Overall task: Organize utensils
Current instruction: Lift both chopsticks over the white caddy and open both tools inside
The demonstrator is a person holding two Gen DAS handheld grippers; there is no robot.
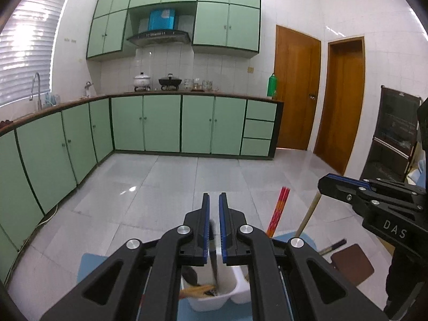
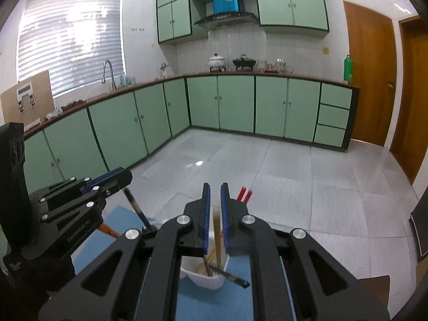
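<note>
Two grippers are working over a white utensil holder [image 1: 214, 298], which is sitting on a blue mat [image 2: 187, 305] at the bottom centre of both wrist views. In the left wrist view we are seeing the left gripper [image 1: 213, 200] at the lower middle of the frame, its jaws standing almost closed, with only a narrow gap between the blue pads. A dark utensil handle [image 1: 214, 256] is showing in that gap lower down, but it is blurred, so we cannot tell if the pads are pressing on it.

In the right wrist view the right gripper [image 2: 214, 190] is also at the lower middle, its jaws nearly closed too. A pale wooden stick [image 2: 218, 238] is rising from the holder between the pads; whether it is gripped we cannot tell.

Red chopsticks [image 1: 278, 211] are leaning out of the holder, just right of the left gripper. A dark-handled utensil [image 2: 230, 275] is lying tilted over the holder's front rim. Green cabinets [image 1: 160, 123] and a kitchen counter [image 1: 187, 95] are filling the background.
</note>
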